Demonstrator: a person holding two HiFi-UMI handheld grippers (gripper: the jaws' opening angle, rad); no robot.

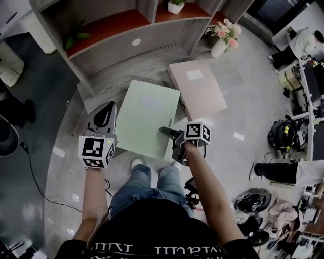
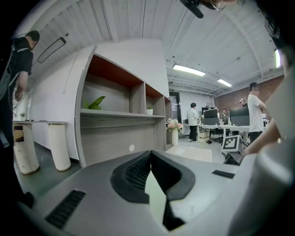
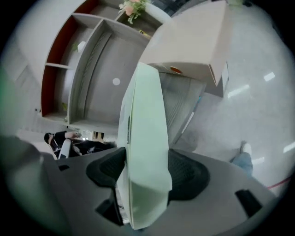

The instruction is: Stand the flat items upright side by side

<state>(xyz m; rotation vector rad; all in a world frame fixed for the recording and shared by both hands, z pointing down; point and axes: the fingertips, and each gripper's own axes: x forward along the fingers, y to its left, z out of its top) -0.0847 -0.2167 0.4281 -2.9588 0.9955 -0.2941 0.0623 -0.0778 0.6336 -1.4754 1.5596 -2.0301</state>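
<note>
Currently the green file box [image 1: 149,116] sits just in front of the shelf unit [image 1: 126,55], its broad face turned up toward the head camera and its far edge close to the unit's low base. The right gripper [image 1: 169,132] has it by the near right corner. In the right gripper view the box [image 3: 143,138] runs edge-on between the jaws, and both dark pads press against its sides, so the right gripper [image 3: 143,170] is clamped on the thick edge. The left gripper [image 1: 106,115] is beside the box's left edge, pointing toward the shelf unit. In its own view the jaws of this gripper [image 2: 150,173] are drawn together with a thin pale green sliver pinched between the pads, which looks like an edge of the same box.

The pink file box [image 1: 197,88] lies flat before the shelf unit's right half, just beside the green one's far right corner. A vase of flowers [image 1: 223,38] stands by the unit's right end. A small potted plant [image 1: 176,6] stands on the upper shelf, and green leaves [image 1: 76,38] show in the left compartment.
</note>
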